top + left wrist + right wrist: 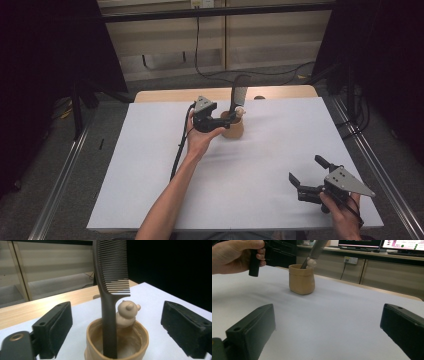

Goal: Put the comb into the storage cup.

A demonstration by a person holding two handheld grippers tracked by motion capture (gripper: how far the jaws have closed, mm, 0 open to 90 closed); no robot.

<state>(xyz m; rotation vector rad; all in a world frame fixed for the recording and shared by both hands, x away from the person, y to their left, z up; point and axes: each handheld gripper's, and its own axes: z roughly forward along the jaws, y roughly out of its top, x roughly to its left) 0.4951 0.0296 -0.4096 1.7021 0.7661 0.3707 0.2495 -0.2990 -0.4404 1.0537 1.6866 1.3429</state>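
Observation:
A dark comb stands handle-down in a tan cup that has a small bear figure on its rim. The cup sits at the far middle of the white table sheet, and it stands across the sheet in the right gripper view. My left gripper hovers just left of the cup, open, its pads well apart on either side of the comb's handle without touching it. My right gripper rests open near the front right corner, nothing between its jaws.
A wooden table edge shows beyond the white sheet. Black cables trail across the floor behind it. Metal rails run along both sides of the table. A cabinet with monitors lies in the background of the right gripper view.

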